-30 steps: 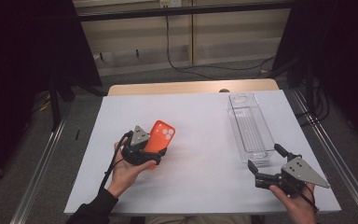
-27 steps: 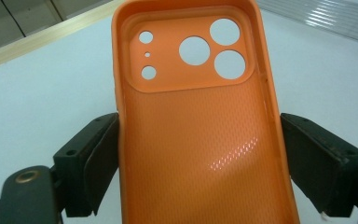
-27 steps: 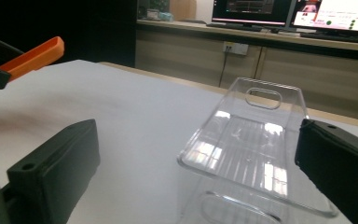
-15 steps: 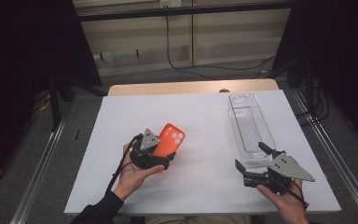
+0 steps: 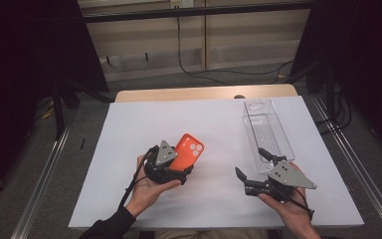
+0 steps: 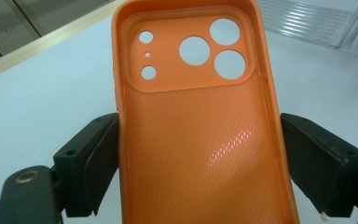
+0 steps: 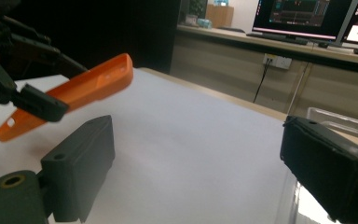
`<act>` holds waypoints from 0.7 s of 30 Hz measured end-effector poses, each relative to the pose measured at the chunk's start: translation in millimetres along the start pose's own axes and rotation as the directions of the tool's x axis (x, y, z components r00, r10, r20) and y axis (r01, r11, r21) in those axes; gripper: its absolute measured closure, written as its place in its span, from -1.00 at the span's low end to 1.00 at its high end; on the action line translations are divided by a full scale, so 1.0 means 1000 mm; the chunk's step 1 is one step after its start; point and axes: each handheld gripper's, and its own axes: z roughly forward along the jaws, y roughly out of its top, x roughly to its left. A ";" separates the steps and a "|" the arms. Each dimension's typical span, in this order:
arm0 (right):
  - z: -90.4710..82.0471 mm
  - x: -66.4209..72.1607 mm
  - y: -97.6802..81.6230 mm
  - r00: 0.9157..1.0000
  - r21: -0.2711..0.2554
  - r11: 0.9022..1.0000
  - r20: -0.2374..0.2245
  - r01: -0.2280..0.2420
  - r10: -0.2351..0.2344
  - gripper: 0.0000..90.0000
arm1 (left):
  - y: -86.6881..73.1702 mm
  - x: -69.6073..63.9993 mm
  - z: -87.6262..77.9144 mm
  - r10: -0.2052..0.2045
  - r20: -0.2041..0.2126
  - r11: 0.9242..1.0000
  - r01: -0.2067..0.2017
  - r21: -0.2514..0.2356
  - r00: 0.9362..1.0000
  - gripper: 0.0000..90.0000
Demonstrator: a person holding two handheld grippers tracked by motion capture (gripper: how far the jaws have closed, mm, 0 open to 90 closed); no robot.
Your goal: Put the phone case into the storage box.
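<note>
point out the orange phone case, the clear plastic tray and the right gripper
orange phone case (image 6: 200,154), left gripper view, its ribbed inner back
clear plastic tray (image 5: 267,130), high view, its ridged floor
right gripper (image 5: 251,163), high view, the gap between its fingertips

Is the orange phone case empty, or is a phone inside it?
Empty: the orange silicone phone case shows its bare textured inside, with table visible through its camera holes.

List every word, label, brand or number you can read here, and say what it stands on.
No text can be read.
Orange phone case: no print, just camera holes.
Clear plastic tray: no label visible.
Monitors behind the table: lit screens, contents too small and blurred to read.
</note>
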 end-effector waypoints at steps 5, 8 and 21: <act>0.007 0.002 0.003 1.000 -0.015 1.000 0.020 0.006 -0.006 -0.79 | 0.001 -0.006 0.003 0.027 0.003 1.000 -0.027 0.007 1.000 -0.66; 0.012 0.003 0.002 1.000 -0.016 1.000 0.017 -0.003 0.003 -0.82 | 0.002 -0.009 0.004 0.036 0.001 0.999 -0.036 0.001 0.999 -0.66; 0.024 0.004 0.016 1.000 0.134 0.991 -0.002 -0.011 0.011 -0.87 | 0.009 -0.023 0.010 0.061 -0.024 0.998 -0.061 -0.021 0.998 -0.66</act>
